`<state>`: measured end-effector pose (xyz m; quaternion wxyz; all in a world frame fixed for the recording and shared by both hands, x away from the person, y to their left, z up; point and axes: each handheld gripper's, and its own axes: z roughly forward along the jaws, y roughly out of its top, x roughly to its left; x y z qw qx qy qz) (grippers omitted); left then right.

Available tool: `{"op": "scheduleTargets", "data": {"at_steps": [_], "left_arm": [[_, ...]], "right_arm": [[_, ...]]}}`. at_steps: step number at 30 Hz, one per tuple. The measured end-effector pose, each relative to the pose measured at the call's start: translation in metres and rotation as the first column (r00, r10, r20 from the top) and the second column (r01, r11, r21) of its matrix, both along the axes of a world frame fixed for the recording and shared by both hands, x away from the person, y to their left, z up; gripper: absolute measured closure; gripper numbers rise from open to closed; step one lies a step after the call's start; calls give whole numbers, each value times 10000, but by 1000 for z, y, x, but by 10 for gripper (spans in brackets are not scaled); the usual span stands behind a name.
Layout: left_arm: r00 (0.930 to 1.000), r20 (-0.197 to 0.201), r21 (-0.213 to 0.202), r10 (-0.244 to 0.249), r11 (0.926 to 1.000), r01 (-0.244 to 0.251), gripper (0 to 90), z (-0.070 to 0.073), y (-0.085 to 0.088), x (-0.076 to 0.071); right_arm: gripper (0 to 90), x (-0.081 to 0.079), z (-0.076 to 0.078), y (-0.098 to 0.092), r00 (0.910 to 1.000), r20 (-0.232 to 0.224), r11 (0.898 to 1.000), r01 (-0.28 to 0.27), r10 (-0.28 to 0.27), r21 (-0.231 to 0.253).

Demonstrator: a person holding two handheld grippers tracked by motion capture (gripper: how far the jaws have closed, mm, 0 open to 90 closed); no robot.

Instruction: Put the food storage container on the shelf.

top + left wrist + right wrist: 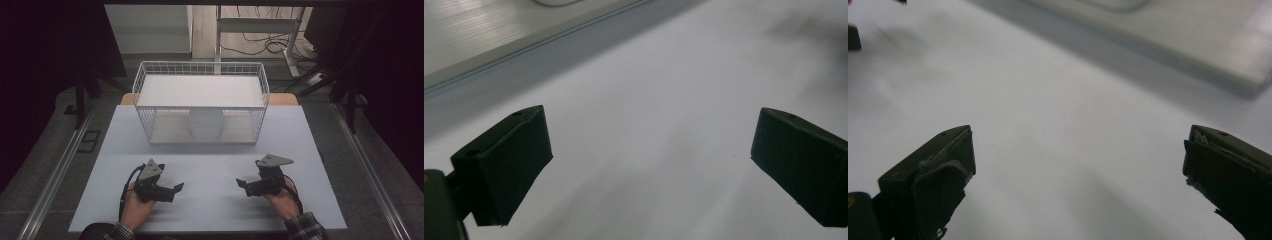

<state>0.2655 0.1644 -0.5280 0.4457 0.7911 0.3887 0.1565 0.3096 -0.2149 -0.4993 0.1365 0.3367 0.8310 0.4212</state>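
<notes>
A white wire basket (141, 85) stands on a white base board at the far middle of the table. Inside it sits a white rounded object (205, 124). Near the front edge, my left gripper (176, 191) lies in a hand and points right, open with nothing between its fingers. My right gripper (243, 186) faces it from the right, also open and bare. In the left gripper view the left gripper (651, 132) has its jaws wide apart over bare tabletop. The right gripper (1079, 147) stands the same way in the right gripper view.
The pale grey table (210, 212) has metal rails along both sides. The basket's base board (499, 30) crosses the left gripper view's top left, and the same base board (1198, 40) the right gripper view's top right. Desk legs and cables (260, 40) lie on the floor behind.
</notes>
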Motion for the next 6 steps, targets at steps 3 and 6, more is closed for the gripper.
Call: {"op": "scheduleTargets", "data": {"at_steps": [3,6], "left_arm": [[9998,-168,278,49,9996,-45,14,-3,0,2],[9996,-256,430,75,9991,-64,8,-4,-2,2]], "right_arm": [[1,-3,-10,-6,9991,-423,9995,67,-80,-302],[1,0,-15,-7,9982,-567,9983,143,-175,-571]]}}
